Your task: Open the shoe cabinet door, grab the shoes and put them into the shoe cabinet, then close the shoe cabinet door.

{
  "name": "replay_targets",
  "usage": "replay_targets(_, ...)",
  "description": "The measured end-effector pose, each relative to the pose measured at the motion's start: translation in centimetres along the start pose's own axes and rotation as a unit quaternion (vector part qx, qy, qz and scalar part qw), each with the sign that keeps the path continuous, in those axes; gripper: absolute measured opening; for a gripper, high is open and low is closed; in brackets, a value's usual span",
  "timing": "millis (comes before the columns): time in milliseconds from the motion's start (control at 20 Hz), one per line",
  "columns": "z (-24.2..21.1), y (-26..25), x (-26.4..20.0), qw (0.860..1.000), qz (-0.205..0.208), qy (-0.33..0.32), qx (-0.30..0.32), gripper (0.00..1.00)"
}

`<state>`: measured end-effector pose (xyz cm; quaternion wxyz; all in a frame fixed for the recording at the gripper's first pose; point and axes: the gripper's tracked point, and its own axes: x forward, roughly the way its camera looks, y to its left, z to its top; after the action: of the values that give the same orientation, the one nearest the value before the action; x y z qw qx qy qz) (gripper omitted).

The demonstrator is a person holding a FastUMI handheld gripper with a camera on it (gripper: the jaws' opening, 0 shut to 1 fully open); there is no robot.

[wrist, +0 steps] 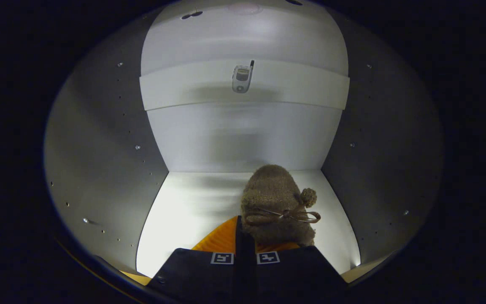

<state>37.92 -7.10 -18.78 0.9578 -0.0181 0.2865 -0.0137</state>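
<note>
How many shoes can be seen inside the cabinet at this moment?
1. One fuzzy brown shoe with a bow stands on the cabinet floor, just ahead of the gripper, whose fingers are closed on its orange part. A second shoe may be hidden behind the gripper.

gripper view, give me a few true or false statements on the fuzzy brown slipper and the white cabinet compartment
1. The fuzzy brown slipper with a bow lies on the white cabinet floor. True.
2. The gripper is wide open with nothing between its fingers. False: the fingers are close together on the slipper's orange sole.
3. A small silver flip phone sits on the white shelf above. True.
4. The slipper carries a pompom beside the bow. True.
5. The slipper stands on the upper shelf. False: it is on the floor below.
</note>
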Motion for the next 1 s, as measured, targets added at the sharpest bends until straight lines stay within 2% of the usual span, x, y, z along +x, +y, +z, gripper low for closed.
replay_targets(250,-0.9,0.4,2.0,1.000,0.014,0.023,0.010,0.05)
replay_targets(450,-0.7,0.4,2.2,1.000,0.012,0.014,0.006,0.05)
replay_targets(550,-0.8,0.8,2.3,1.000,0.016,0.013,0.006,0.08)
replay_targets(600,-0.9,0.7,2.3,1.000,0.012,0.011,0.009,0.18)
replay_targets(850,-1.4,0.7,1.0,1.000,0.002,0.010,0.023,0.27)
replay_targets(950,-1.6,1.0,-0.1,1.000,0.005,0.004,0.025,0.38)
replay_targets(1000,-1.4,1.3,-0.8,1.000,0.007,-0.002,0.024,0.48)
